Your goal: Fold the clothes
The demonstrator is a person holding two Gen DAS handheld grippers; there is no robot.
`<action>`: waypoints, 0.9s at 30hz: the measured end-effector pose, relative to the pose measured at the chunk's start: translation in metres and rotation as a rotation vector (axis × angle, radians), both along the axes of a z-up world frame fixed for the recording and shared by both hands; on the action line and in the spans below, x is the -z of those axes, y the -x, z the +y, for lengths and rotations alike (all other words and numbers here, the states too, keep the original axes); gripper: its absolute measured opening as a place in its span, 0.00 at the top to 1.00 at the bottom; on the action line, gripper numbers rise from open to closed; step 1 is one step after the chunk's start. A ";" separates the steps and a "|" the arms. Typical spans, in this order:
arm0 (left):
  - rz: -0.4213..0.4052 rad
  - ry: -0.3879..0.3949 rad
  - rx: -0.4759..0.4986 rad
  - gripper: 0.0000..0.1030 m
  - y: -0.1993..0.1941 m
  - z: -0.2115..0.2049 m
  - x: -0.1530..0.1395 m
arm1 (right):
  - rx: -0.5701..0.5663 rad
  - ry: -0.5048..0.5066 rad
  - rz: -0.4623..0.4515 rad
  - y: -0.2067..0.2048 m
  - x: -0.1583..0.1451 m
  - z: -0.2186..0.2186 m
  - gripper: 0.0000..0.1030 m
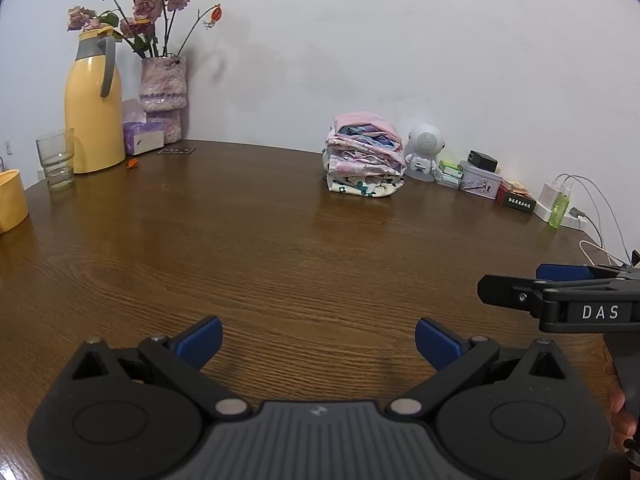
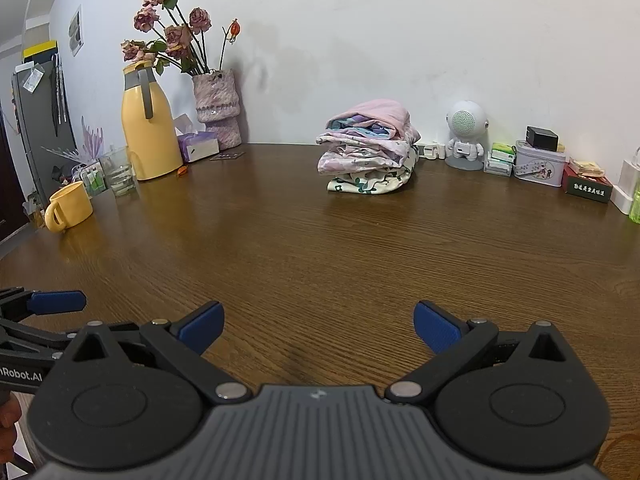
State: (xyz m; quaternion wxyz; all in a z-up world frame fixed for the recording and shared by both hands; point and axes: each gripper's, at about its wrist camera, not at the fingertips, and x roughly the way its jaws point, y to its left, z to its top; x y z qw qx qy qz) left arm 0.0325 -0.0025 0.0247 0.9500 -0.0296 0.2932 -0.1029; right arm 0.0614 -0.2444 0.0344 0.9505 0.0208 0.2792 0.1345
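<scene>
Right wrist view shows a pile of folded clothes (image 2: 368, 148) at 12 o'clock on the desk (image 2: 320, 248), with nothing left to fold in sight. Both the left hand-held gripper (image 1: 318, 340) and right hand-held gripper (image 2: 318, 326) are wide apart and hold nothing, so the job looks done.

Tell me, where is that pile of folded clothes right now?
The pile of folded clothes sits at the far side of the wooden table near the wall, just left of the little white astronaut figure in both views.
</scene>
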 end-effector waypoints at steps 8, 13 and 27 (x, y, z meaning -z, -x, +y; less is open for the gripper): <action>-0.001 0.000 -0.002 0.00 0.001 -0.001 0.000 | -0.004 0.005 0.004 0.000 0.001 0.001 0.00; 0.000 0.001 -0.006 0.00 0.001 -0.001 0.001 | -0.004 0.007 0.006 0.000 0.002 0.001 0.00; -0.005 -0.006 -0.011 0.00 -0.001 -0.003 0.001 | -0.010 0.016 0.012 0.000 0.004 0.004 0.00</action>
